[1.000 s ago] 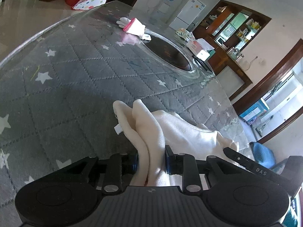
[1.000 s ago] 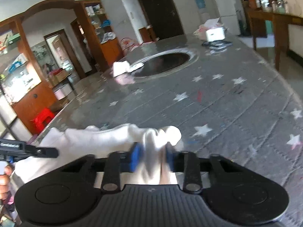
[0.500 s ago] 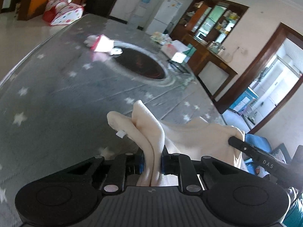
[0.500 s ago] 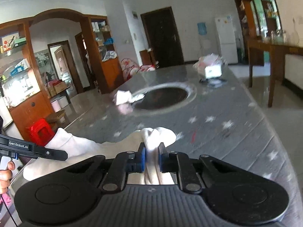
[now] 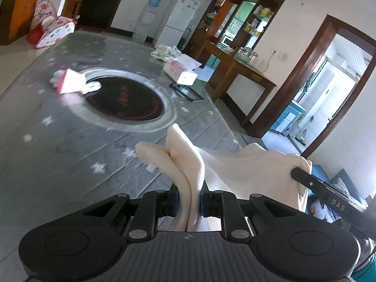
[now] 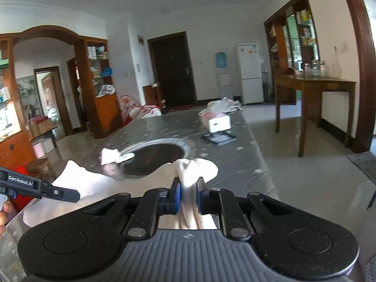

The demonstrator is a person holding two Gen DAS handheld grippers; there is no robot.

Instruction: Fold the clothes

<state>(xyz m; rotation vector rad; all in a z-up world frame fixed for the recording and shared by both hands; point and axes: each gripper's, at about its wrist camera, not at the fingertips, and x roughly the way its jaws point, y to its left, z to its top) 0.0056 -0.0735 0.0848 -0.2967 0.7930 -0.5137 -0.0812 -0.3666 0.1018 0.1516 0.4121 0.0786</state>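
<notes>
the cream garment [image 5: 246, 171] hangs stretched between both claws (above the near table edge): left gripper [image 5: 189, 202] and right gripper [image 6: 189, 198] each pinch a bunched corner.

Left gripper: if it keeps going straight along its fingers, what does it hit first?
The left gripper is shut on the cream garment, so that bunched cloth leads. Beyond it the line likely meets the grey star-print table cover, near the dark round inset; depth is uncertain in the fisheye.

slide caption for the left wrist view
Left tool clamps a bunched cream fabric garment above the grey star-patterned tablecloth.
</notes>
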